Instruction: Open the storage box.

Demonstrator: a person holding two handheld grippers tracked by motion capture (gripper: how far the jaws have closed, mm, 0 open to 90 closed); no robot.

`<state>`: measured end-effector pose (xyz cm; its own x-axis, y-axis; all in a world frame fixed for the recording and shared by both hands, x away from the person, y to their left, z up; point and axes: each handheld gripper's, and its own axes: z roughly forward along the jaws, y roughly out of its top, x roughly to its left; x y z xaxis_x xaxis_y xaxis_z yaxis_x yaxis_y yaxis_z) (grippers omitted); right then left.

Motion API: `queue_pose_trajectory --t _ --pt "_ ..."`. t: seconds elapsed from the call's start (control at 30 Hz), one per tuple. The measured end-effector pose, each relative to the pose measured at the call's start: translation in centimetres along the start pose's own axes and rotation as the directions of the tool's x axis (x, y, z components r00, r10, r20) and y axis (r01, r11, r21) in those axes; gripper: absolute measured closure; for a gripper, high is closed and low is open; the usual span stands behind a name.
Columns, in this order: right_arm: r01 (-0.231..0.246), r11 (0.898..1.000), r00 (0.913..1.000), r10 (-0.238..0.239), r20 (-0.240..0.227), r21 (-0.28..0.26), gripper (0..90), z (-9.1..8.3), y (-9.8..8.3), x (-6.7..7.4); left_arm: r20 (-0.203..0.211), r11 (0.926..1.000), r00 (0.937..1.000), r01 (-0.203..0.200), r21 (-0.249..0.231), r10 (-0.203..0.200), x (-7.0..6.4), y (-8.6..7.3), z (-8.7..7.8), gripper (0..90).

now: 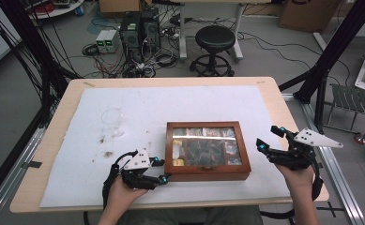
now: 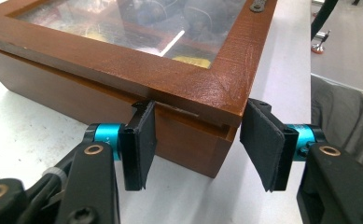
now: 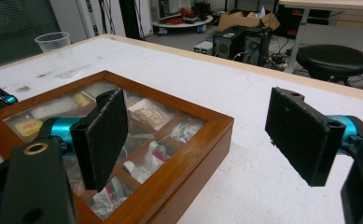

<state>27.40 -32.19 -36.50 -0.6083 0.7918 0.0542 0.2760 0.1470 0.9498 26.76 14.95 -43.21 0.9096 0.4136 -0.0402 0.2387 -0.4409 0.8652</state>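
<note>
A brown wooden box [image 1: 203,176] with a glass lid lies shut on the white foam sheet [image 1: 138,108]; small packets show through the glass. My left gripper [image 1: 161,169] sits at the box's near left corner. In the left gripper view its jaws [image 2: 201,144] straddle that corner of the box [image 2: 123,60] at the lid seam. One pad [image 2: 142,140] lies against the side wall and the other pad [image 2: 263,144] stands clear, so the gripper is open. My right gripper [image 1: 269,138] hovers open just right of the box [image 3: 188,154], with nothing between its jaws [image 3: 203,137].
A clear plastic cup [image 3: 54,46] stands on the sheet at the far left, near some brown stains [image 1: 106,152]. Beyond the table's far edge are a black stool [image 1: 214,40], computer towers [image 1: 140,28] and tangled cables. Black frame posts flank the table.
</note>
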Motion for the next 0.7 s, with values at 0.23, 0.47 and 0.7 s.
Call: queue_pose_trajectory --t 0.23,0.47,0.7 --pt "0.0 1.0 1.0 0.0 -0.003 -0.003 21.9 0.03 0.04 0.09 -0.018 0.9996 0.9995 -0.025 -0.016 0.025 -0.14 0.2 -0.17 43.0" --pt "0.002 1.0 1.0 -0.002 -0.001 -0.007 21.9 -0.06 0.1 0.25 -0.042 0.998 0.9991 -0.012 -0.062 0.01 -0.22 0.53 -0.55 46.7" --pt "0.0 1.0 1.0 0.0 0.004 -0.011 21.9 -0.18 0.06 0.16 -0.088 0.9941 0.9961 -0.003 -0.108 -0.007 -0.42 0.93 -0.93 46.6"
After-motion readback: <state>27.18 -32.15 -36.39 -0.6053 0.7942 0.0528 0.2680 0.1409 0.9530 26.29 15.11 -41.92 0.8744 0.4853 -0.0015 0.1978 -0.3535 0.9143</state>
